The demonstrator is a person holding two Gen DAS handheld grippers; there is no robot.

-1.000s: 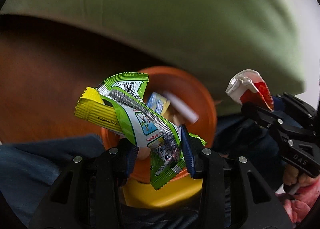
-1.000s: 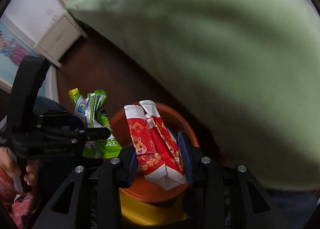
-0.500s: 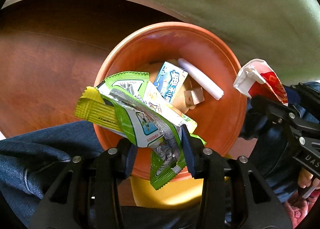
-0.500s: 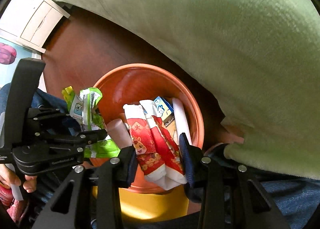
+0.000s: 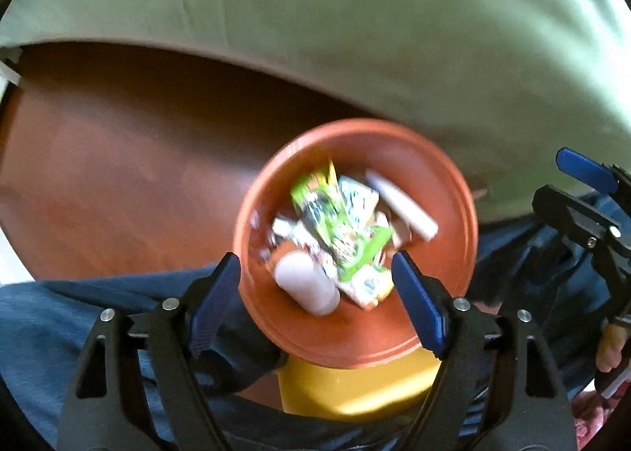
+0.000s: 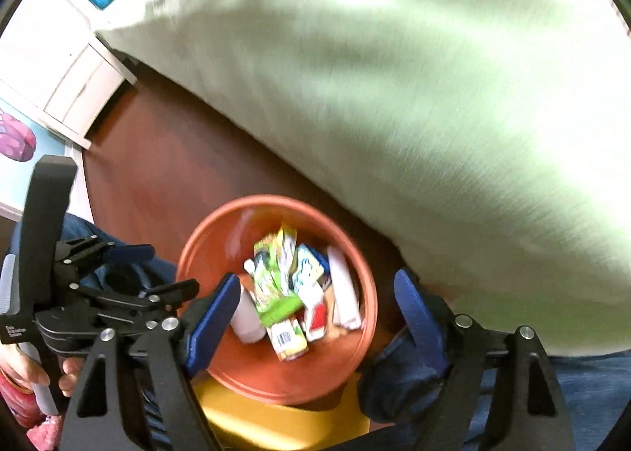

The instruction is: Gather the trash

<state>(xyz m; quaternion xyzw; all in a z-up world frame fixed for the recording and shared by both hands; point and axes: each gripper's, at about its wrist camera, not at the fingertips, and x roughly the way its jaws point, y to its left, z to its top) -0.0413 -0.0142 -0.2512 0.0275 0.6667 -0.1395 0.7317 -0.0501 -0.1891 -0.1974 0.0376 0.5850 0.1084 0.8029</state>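
Observation:
An orange bin [image 5: 441, 191] stands on a yellow base below both grippers; it also shows in the right wrist view [image 6: 221, 238]. Inside lie the green snack wrapper [image 5: 339, 230], also seen in the right wrist view [image 6: 272, 285], a red and white packet [image 6: 317, 315], a white cup [image 5: 305, 283] and a white stick [image 5: 398, 206]. My left gripper [image 5: 315, 285] is open and empty above the bin's near rim. My right gripper [image 6: 317, 307] is open and empty above the bin. Each gripper shows in the other's view, the right [image 5: 583, 191] and the left [image 6: 154, 269].
A green cloth [image 5: 355, 25] hangs over the edge above the bin. Brown floor [image 5: 118, 175] lies left of the bin. Blue jeans legs [image 5: 59, 317] flank the bin. A white cabinet [image 6: 83, 84] stands at the far left.
Both grippers opened. The green wrapper and the red and white packet dropped into the orange bin. Both views have pulled back from the bin.

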